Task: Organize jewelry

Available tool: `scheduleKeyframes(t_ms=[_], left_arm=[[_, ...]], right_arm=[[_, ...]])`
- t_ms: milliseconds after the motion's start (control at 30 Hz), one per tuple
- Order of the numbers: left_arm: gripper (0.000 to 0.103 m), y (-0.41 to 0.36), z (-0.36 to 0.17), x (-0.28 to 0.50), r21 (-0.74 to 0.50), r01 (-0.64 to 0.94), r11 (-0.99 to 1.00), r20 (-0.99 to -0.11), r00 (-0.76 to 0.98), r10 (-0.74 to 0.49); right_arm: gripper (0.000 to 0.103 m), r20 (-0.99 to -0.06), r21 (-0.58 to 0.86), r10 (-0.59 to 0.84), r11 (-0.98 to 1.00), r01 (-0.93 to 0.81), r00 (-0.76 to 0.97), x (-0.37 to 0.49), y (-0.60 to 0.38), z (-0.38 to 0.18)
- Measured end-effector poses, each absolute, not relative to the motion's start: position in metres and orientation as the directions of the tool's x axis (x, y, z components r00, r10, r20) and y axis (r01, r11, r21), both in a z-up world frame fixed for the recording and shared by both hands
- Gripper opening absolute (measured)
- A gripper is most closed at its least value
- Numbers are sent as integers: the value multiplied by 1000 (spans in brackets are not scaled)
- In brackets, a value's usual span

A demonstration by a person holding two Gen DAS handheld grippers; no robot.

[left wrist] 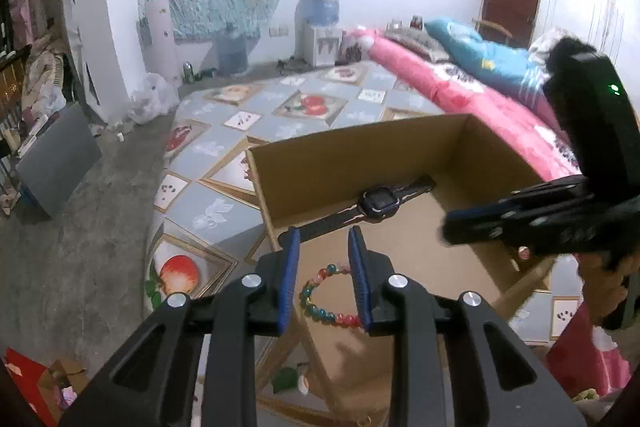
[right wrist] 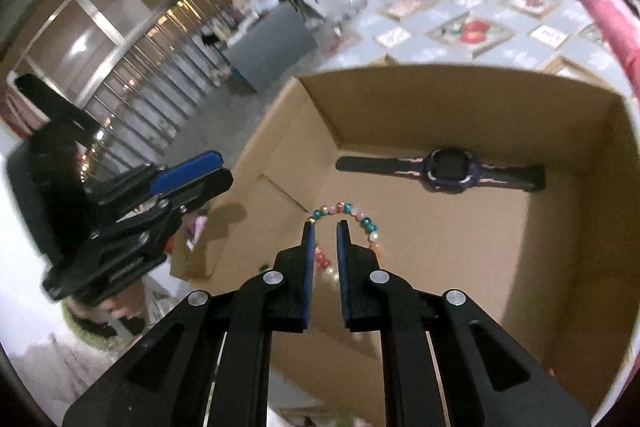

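An open cardboard box [left wrist: 360, 151] [right wrist: 440, 99] stands on a patterned bed cover. On its floor lie a dark smartwatch [left wrist: 376, 205] [right wrist: 446, 169] by the far wall and a coloured bead bracelet [left wrist: 316, 301] [right wrist: 362, 217] nearer me. My left gripper [left wrist: 324, 239] is open above the box's near left side, its fingers framing the bracelet from above. My right gripper [right wrist: 325, 227] is open and empty, hovering just over the bracelet; it shows at the right of the left wrist view [left wrist: 520, 215]. The left gripper shows at the left of the right wrist view [right wrist: 160, 195].
The box sits on a grey cover with fruit pictures [left wrist: 304, 107]. A pink quilt [left wrist: 460, 83] and blue pillow [left wrist: 480, 55] lie to the right. A concrete floor [left wrist: 80, 227], a grey board [left wrist: 56, 163] and water bottles [left wrist: 232, 47] are to the left and back.
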State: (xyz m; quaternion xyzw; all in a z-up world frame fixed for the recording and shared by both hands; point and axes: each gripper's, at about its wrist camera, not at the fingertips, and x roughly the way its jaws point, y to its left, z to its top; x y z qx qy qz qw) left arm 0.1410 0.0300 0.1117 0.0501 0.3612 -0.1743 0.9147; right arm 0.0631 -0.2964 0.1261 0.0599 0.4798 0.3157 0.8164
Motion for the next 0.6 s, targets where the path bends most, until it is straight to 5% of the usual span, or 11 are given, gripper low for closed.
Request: scheduleKeyframes(t_ms=[300, 600], left_arm=[[41, 65, 102, 67, -91, 333, 939, -588, 743, -320], [46, 58, 60, 58, -39, 317, 948, -656, 707, -263]], right_arm=[[16, -683, 399, 615, 765, -505, 393, -27, -340, 125], [17, -757, 373, 505, 855, -361, 414, -34, -343, 77]])
